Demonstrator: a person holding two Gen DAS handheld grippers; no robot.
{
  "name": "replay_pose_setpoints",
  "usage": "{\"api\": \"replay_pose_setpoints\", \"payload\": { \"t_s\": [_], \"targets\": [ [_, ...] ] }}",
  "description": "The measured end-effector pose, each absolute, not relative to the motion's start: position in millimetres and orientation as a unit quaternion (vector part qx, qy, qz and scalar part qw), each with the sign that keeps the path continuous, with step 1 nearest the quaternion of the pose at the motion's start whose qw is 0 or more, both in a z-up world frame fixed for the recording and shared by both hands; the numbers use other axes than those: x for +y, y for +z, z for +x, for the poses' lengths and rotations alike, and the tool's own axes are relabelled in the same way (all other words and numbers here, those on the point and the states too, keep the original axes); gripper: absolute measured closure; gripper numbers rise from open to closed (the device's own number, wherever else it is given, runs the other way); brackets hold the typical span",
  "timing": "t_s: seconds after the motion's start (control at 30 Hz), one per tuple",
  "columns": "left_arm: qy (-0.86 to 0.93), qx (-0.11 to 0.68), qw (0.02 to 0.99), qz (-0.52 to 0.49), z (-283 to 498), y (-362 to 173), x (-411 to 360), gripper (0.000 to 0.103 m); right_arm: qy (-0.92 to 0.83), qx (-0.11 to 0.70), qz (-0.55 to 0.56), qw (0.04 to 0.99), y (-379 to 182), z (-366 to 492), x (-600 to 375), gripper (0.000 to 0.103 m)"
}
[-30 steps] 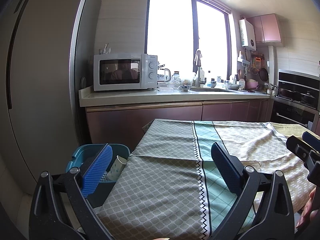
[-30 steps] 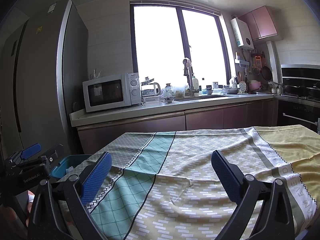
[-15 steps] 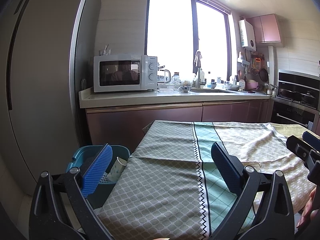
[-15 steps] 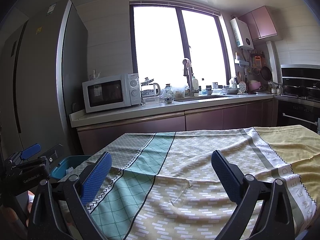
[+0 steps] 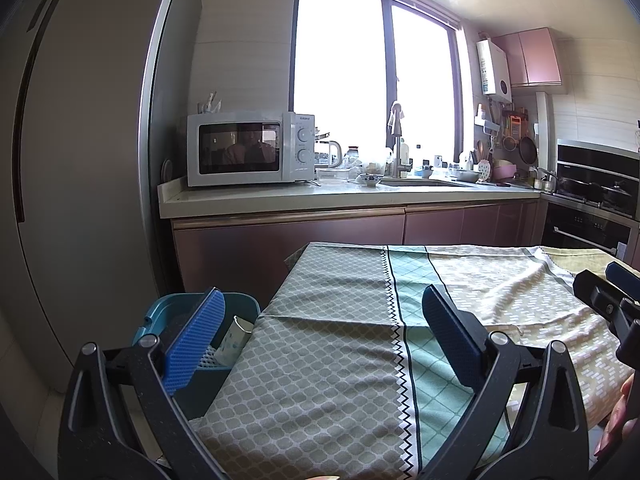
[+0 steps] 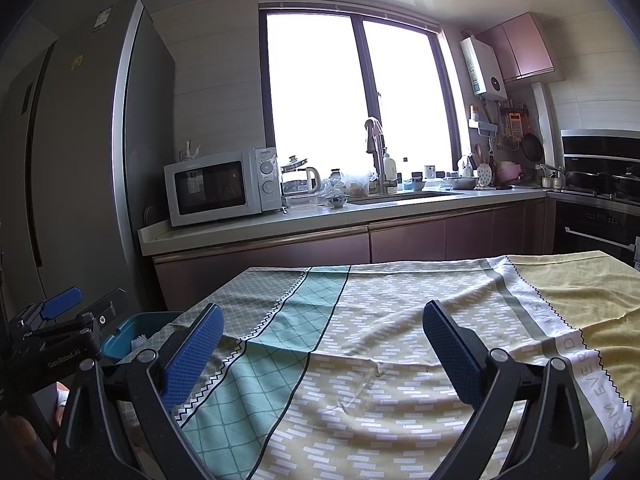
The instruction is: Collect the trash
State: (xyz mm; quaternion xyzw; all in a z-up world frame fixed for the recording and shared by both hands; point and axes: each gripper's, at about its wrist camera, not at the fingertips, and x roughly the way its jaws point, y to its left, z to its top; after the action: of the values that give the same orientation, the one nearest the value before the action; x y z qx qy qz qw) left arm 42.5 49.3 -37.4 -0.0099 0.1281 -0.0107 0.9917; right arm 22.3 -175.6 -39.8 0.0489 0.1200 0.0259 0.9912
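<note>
Both claws agape, empty

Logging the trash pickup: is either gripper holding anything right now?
No. The left gripper and right gripper are both open, nothing between their fingers.

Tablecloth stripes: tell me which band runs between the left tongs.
The grey lattice-patterned band, at the cloth's left end beside the blue bin; the teal band lies right of the zigzag line.

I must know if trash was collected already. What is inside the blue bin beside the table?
The left wrist view shows a white paper cup with blue dots and some white mesh inside the blue bin. The left gripper, open, and the tablecloth hide the rest of its inside.
</note>
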Motion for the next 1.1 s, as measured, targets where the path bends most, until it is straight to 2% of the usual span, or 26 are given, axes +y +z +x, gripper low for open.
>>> {"api": "replay_pose_setpoints", "payload": {
  "t_s": [1.1],
  "targets": [
    [-0.010, 0.127, 0.992, -0.009, 45.1, -39.4, 48.9, 0.006, 0.024, 0.120, 0.051, 0.991, -39.6, 21.6, -176.8, 0.007]
  ]
}}
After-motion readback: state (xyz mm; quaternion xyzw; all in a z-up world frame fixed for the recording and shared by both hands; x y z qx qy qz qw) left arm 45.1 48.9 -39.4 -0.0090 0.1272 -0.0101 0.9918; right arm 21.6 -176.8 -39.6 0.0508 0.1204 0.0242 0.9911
